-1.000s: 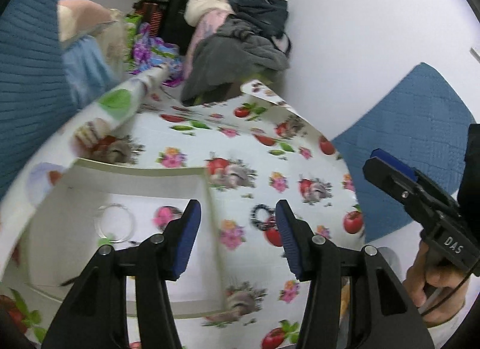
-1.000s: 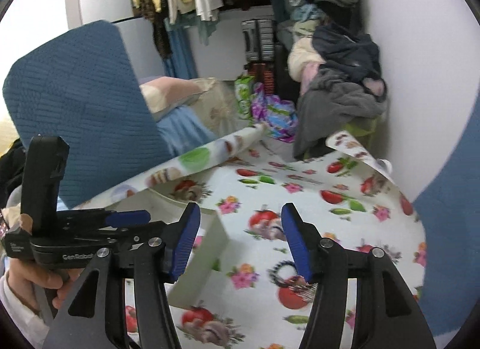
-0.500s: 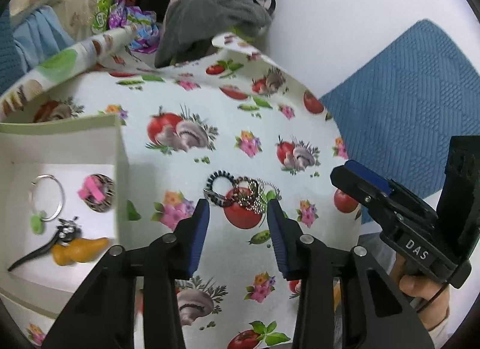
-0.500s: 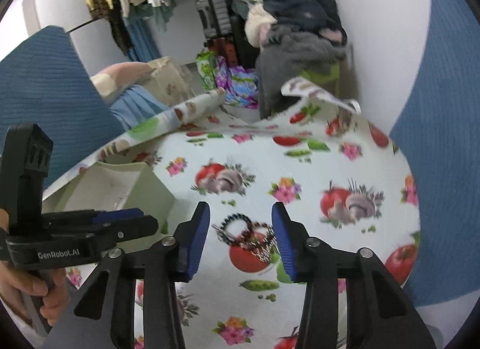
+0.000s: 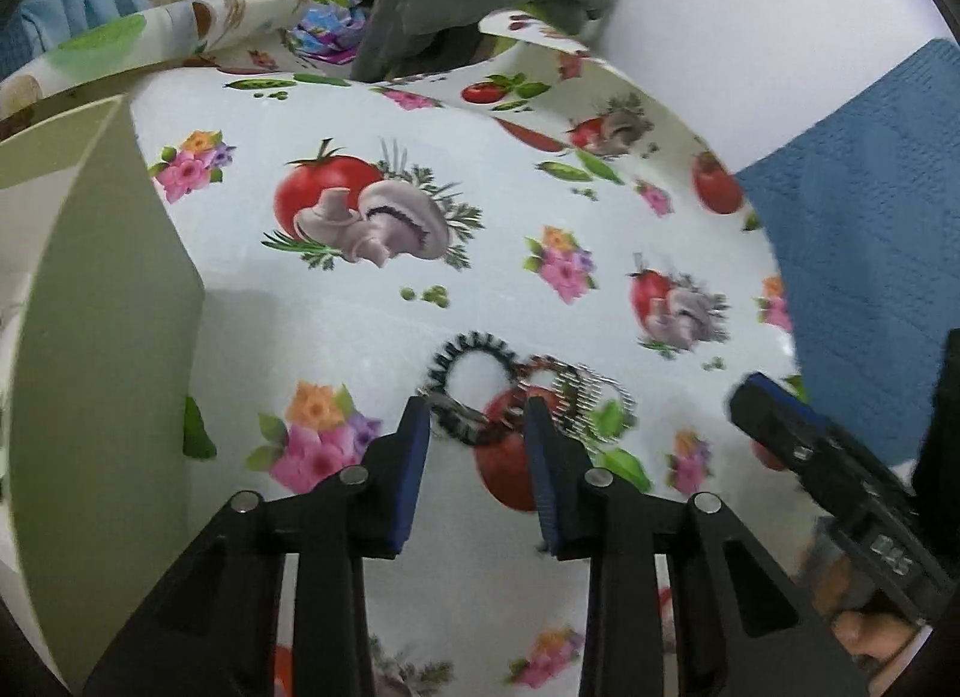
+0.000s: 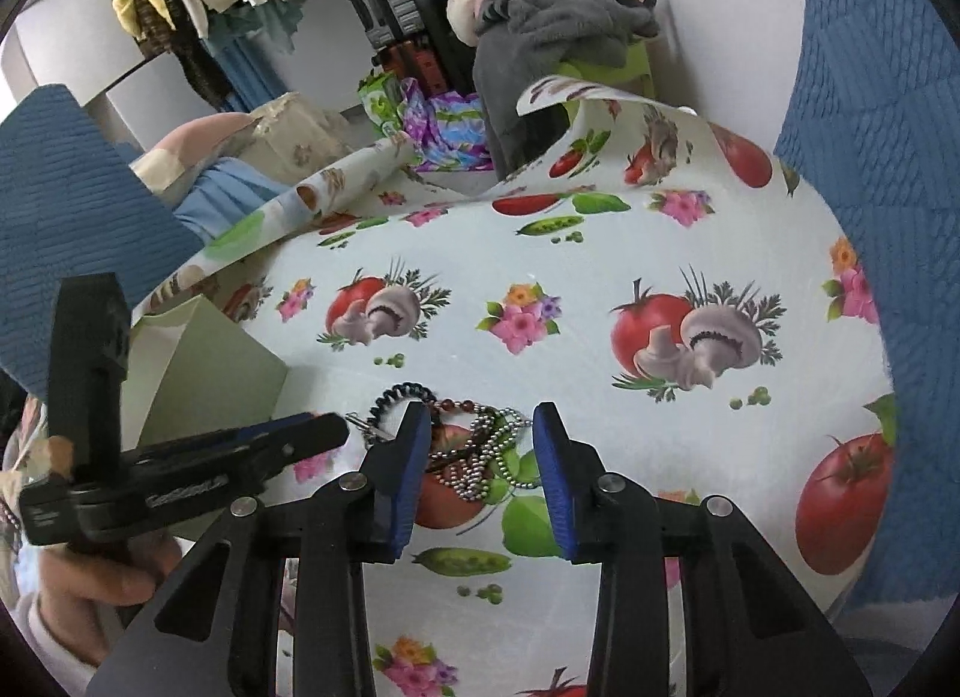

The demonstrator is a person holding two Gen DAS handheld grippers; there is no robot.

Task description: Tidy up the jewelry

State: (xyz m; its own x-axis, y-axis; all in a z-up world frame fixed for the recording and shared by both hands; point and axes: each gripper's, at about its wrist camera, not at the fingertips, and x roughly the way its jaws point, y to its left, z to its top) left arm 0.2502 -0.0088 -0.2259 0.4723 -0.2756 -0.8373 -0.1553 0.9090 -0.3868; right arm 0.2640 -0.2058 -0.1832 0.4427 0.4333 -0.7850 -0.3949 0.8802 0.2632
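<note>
**Inspector:** Starting with the largest item: one pale green box at the frame's left, one flowered tablecloth, and a single tangled jewelry pile at lower centre. In it you have one black coiled ring, at least one bead chain and a dark beaded strand; a finer count I cannot give.

**Operator:** And my grippers?

**Inspector:** Two. Your left gripper straddles the coiled ring; your right gripper brackets the chain. Both have just been closing and neither pinches anything yet. Risk: the pieces interlock, so pulling apart may drag the whole pile or snag the cloth.
</note>
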